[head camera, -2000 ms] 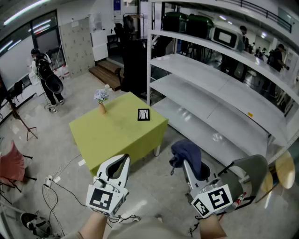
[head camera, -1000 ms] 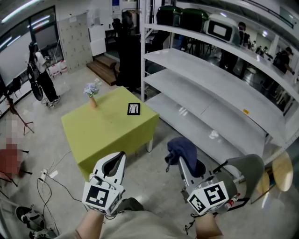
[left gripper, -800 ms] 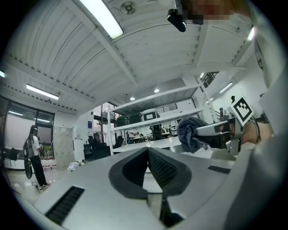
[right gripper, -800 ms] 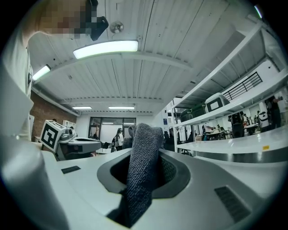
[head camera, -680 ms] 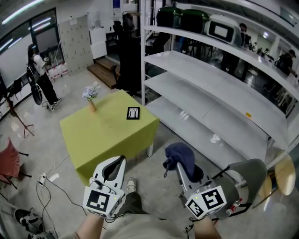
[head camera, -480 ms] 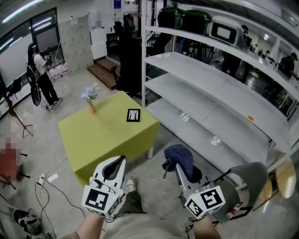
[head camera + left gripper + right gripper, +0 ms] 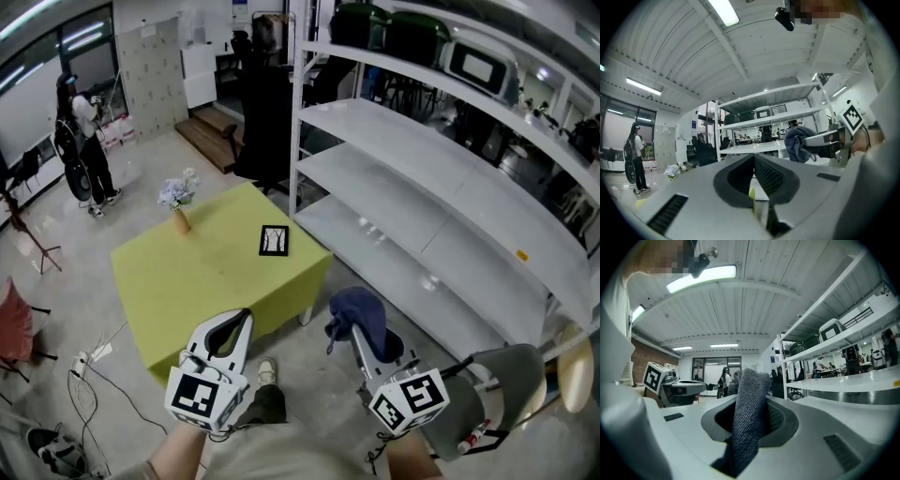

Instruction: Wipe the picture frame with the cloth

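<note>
Right gripper is clamped on the dark blue knitted cloth; left gripper has jaws together with nothing in them. The small black picture frame lies on the yellow-green table, well ahead of both tongs. Wiping looks not yet begun: the approach and the whole wipe are left.

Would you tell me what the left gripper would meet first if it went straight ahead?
Probably the near side of the green table: the left gripper points at it with nothing between, though relative height is unclear.
</note>
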`<state>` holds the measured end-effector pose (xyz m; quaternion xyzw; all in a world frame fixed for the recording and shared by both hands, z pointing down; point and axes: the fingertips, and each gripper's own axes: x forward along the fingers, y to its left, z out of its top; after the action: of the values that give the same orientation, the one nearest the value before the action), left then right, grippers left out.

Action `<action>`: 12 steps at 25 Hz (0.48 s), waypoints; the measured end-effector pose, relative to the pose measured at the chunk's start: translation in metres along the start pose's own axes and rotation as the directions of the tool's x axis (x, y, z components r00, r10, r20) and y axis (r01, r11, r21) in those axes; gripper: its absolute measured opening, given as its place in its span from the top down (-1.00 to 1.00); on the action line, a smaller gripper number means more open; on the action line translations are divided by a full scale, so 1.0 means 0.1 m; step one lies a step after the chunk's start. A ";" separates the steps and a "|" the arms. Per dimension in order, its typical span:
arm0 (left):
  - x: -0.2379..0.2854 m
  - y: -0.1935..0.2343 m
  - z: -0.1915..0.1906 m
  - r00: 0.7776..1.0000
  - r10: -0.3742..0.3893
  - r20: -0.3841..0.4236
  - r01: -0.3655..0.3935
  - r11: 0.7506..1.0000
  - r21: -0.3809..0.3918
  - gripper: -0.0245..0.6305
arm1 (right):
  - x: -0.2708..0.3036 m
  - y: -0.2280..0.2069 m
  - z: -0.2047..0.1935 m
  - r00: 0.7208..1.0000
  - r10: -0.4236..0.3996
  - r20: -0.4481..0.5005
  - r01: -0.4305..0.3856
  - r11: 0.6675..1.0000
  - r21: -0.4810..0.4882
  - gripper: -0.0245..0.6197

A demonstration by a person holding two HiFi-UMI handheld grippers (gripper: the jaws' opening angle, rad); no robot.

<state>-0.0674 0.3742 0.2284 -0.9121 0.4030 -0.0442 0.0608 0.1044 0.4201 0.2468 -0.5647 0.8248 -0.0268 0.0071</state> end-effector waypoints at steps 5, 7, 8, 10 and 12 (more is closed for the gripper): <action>0.51 0.50 -0.05 0.999 -0.039 -0.004 0.039 0.999 0.002 0.90 | 0.69 -0.15 0.02 0.999 -0.001 -0.042 0.001 1.000 0.010 0.65; 0.73 0.73 -0.05 0.999 -0.045 -0.008 0.045 0.999 0.009 0.90 | 1.00 -0.25 0.04 0.998 -0.008 -0.055 0.009 1.000 0.015 0.65; 0.84 0.84 -0.05 0.999 -0.048 -0.010 0.048 0.999 0.009 0.90 | 1.16 -0.31 0.06 0.998 -0.010 -0.062 0.012 1.000 0.017 0.65; 1.08 1.08 -0.07 0.998 -0.054 -0.019 0.054 0.999 0.002 0.90 | 1.50 -0.43 0.08 0.997 -0.015 -0.075 0.016 1.000 0.020 0.65; 1.32 1.33 -0.10 0.998 -0.062 -0.032 0.062 0.998 -0.001 0.90 | 1.86 -0.54 0.11 0.997 -0.019 -0.079 0.021 1.000 0.023 0.65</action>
<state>-0.0773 0.1870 0.2234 -0.9232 0.3757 -0.0606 0.0530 0.0873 0.2267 0.2418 -0.5712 0.8185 -0.0590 -0.0191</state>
